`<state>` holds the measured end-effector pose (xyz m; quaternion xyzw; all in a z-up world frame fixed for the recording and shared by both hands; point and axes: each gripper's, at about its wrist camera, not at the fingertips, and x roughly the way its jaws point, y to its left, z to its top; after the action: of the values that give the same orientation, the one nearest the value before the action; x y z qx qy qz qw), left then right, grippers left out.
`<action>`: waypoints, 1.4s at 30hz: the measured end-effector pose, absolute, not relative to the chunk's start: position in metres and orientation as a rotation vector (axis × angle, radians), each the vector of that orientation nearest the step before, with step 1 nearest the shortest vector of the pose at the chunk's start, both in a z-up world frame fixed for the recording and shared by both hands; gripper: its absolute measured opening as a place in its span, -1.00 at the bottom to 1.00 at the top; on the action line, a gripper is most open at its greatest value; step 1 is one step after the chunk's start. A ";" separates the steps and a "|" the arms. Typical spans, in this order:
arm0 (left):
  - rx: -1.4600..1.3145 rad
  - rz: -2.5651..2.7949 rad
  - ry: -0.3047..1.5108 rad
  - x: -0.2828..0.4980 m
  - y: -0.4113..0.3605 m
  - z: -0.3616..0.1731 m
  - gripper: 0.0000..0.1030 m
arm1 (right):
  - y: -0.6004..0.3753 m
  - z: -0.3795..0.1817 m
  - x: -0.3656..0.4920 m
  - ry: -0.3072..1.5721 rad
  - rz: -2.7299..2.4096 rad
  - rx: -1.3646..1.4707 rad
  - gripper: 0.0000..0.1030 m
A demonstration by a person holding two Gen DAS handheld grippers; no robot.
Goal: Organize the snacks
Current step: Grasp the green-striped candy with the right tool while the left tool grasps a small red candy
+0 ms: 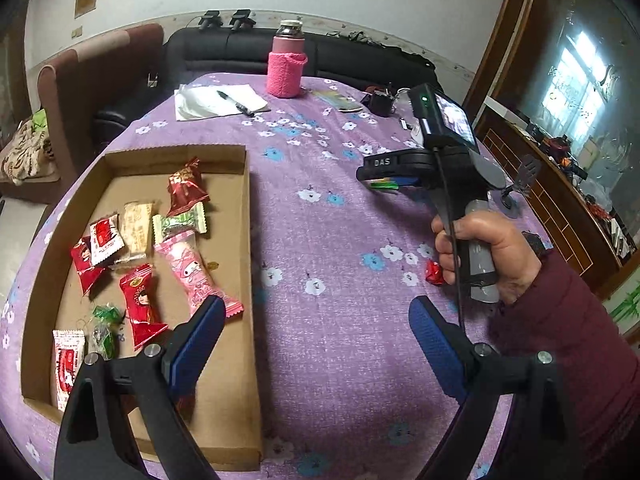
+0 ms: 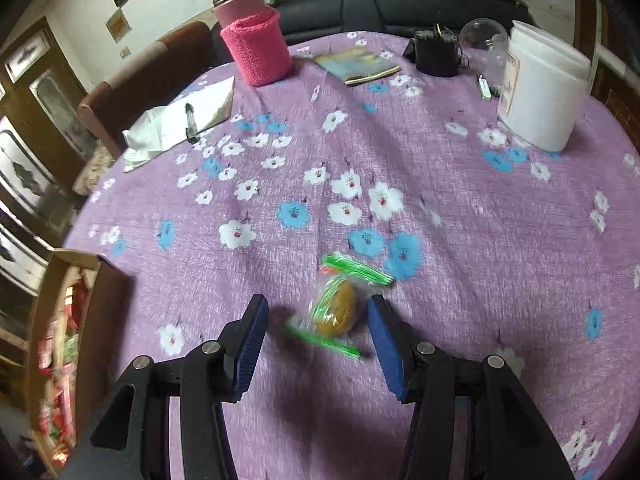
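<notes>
One legible marking, "DAS", sits on the right tool (image 1: 384, 172).

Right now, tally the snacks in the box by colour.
Red packs: 3
Red-and-white packs: 2
Green sweets: 3
Pink pack: 1
Beige bar: 1
Total in box: 10

Snacks (image 1: 136, 256) in box (image 1: 236, 400), left of table (image 1: 328, 240)
</notes>
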<state>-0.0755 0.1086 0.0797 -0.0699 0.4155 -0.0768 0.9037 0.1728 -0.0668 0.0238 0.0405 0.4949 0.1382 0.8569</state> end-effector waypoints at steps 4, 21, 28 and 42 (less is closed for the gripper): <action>-0.174 -0.180 0.869 -0.074 0.112 0.077 0.80 | -0.059 0.023 0.173 1.040 0.243 0.035 -0.36; -0.115 -0.373 0.889 -0.065 0.045 0.082 0.79 | -0.186 0.077 0.050 0.907 0.344 0.302 -0.76; -0.083 -0.334 0.908 -0.075 0.040 0.078 0.79 | -0.175 0.045 0.073 0.942 0.302 0.291 0.00; 0.116 -0.469 0.888 -0.035 -0.013 0.065 0.79 | -0.180 0.030 0.043 0.970 0.207 0.158 -0.53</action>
<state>-0.0346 -0.0134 0.0648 0.0556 0.4251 -0.2244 0.8751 0.0432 -0.1795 0.0295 0.0756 0.4648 0.0994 0.8766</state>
